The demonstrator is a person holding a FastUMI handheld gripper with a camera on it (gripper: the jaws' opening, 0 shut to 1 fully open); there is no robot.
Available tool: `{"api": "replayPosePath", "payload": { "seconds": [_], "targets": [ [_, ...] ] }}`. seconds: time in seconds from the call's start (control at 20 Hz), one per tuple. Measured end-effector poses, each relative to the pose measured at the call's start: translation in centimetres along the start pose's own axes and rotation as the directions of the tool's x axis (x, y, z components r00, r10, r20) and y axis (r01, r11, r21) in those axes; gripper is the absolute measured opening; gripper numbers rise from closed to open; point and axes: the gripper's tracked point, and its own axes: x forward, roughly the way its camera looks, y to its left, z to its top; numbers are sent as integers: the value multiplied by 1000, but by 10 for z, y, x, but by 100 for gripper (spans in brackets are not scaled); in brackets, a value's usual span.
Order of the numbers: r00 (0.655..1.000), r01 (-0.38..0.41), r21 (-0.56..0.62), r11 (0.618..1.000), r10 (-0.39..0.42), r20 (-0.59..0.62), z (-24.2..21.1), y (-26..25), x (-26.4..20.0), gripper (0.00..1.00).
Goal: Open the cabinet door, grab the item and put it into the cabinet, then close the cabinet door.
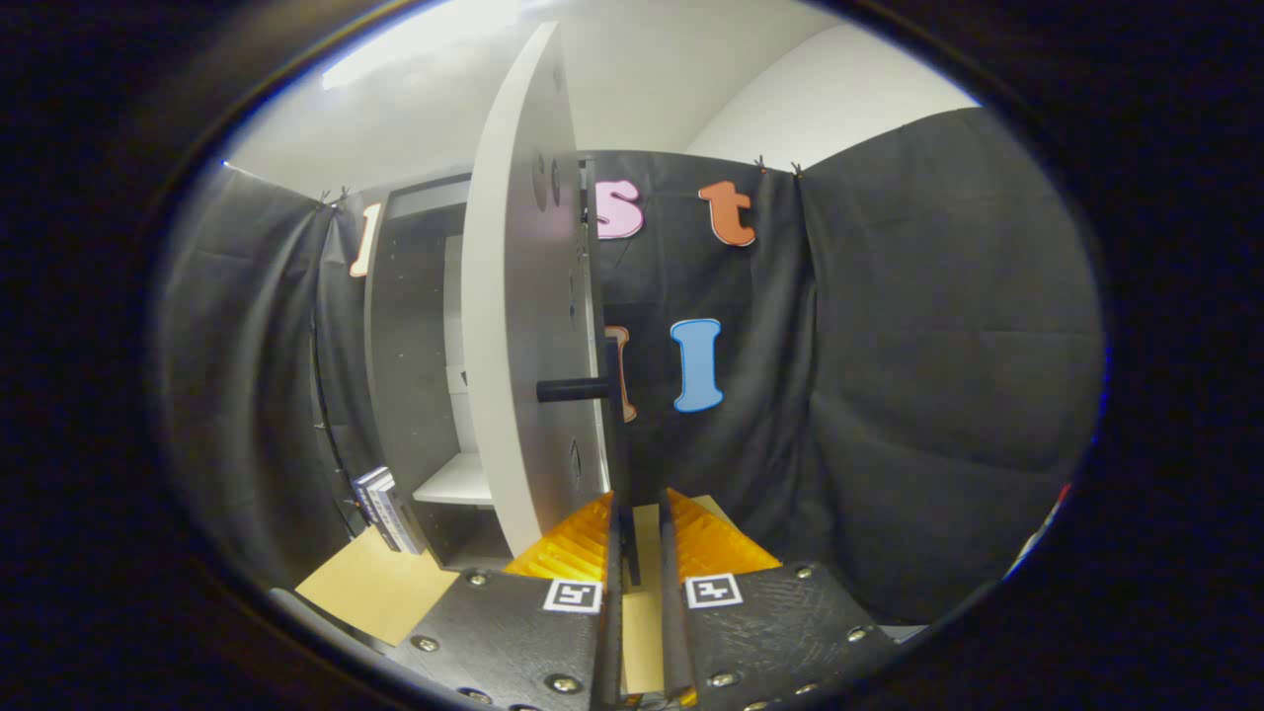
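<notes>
The cabinet (415,346) stands on the tan tabletop, dark inside with a white shelf (456,482). Its pale door (523,326) is swung wide and I see it almost edge-on. A black handle (583,389) sticks out of the door on a short post, and its vertical bar runs down between my fingers. My gripper (640,509) is only narrowly open around that bar. The bar lies close to the left finger (578,538), and a strip of table shows between it and the right finger (713,541). A small blue-and-white box-like item (385,509) stands on the table left of the cabinet.
The tan tabletop (380,585) reaches out to the front left of the cabinet. Black cloth walls close in on the left, behind and on the right. The door's edge is just ahead of the left finger.
</notes>
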Motion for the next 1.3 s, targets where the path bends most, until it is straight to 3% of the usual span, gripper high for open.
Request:
{"api": "replayPosePath", "payload": {
  "seconds": [0.25, 0.75, 0.85, 1.1, 1.2, 1.25, 1.3],
  "targets": [
    [999, -42, 7, 999, 42, -2, 1, -13, 4, 17],
    [1000, -3, 19, 1000, 3, -13, -5, -25, -32, 17],
    [1000, 2, 20, 1000, -2, -3, -2, -16, -45, 17],
    [997, -72, 67, 995, 73, -2, -12, 48, -68, 17],
    [993, -109, 91, 990, 111, -25, -26, 81, -64, 23],
    [991, -125, 100, 987, 130, -38, -34, 96, -61, 36],
    [988, -143, 107, 984, 149, -51, -43, 112, -55, 42]
  ]
}}
